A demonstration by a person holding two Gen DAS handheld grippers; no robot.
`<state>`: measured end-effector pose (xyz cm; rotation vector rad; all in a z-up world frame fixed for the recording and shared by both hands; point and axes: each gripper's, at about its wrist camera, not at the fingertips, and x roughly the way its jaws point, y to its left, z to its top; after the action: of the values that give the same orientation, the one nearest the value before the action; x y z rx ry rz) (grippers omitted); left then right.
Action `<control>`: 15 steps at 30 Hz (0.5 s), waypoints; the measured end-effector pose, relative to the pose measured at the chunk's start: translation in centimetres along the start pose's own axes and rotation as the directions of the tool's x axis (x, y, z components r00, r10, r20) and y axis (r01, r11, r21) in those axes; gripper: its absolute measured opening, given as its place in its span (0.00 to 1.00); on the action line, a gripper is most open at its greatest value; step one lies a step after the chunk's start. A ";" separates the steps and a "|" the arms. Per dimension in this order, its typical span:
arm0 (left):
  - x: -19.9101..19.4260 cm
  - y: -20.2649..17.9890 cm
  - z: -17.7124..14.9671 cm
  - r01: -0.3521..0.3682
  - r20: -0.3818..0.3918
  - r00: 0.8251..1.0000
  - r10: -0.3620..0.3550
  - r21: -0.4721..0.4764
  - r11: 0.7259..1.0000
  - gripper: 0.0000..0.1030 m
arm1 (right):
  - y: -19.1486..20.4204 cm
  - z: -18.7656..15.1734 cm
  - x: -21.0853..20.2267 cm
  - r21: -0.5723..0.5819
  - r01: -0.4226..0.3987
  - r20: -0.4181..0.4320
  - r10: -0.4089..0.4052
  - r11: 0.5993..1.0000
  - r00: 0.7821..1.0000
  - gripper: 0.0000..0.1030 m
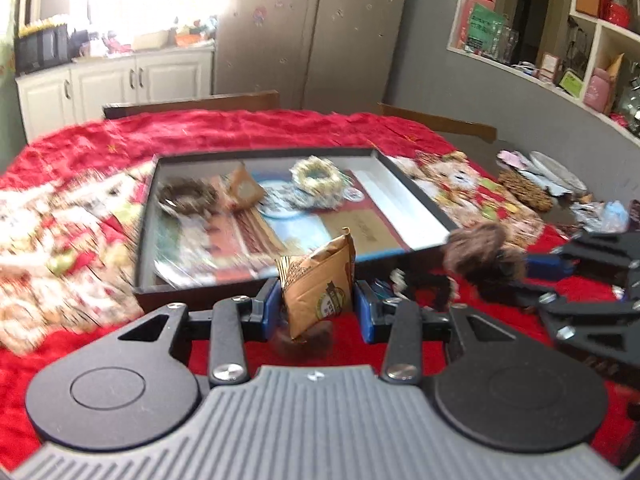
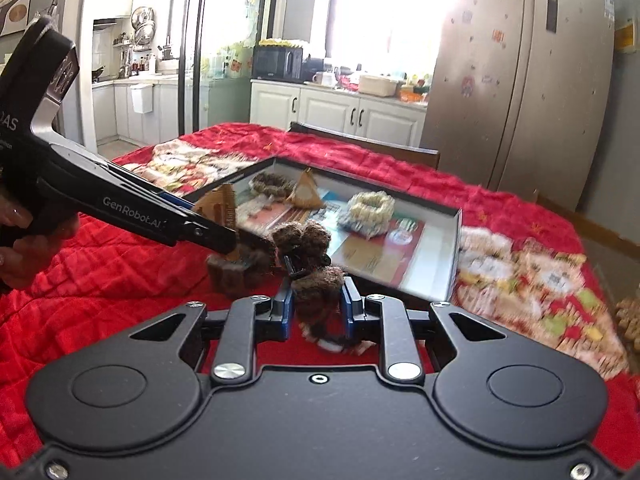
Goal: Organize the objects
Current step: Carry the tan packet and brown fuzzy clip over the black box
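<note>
The left gripper [image 1: 316, 300] pinches a brown snack packet [image 1: 318, 284] between its blue fingers [image 1: 267, 310], above the red cloth [image 1: 100, 136] on the bench. The right gripper [image 2: 317, 304] is clamped on a fuzzy brown scrunchie [image 2: 318, 280]. Just beyond both lies an open shallow box [image 2: 456, 240] holding a cream scrunchie [image 2: 370, 208], a dark scrunchie [image 1: 186, 196] and another packet [image 2: 306, 192].

Brown packet [image 1: 318, 284] upright; fuzzy brown scrunchie [image 2: 318, 286] held above cloth.
</note>
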<state>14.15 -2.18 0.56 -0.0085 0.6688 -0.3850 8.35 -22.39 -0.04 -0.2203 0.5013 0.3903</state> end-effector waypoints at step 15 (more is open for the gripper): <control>2.7 3.2 3.0 -0.106 0.014 0.994 0.106 0.000 0.994 0.42 | -2.1 5.2 2.5 -0.020 0.052 0.026 -0.052 0.998 0.998 0.21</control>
<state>19.02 -0.50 0.90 0.0246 0.6520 -0.2827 13.39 -21.95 3.37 -0.2480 0.4656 0.3472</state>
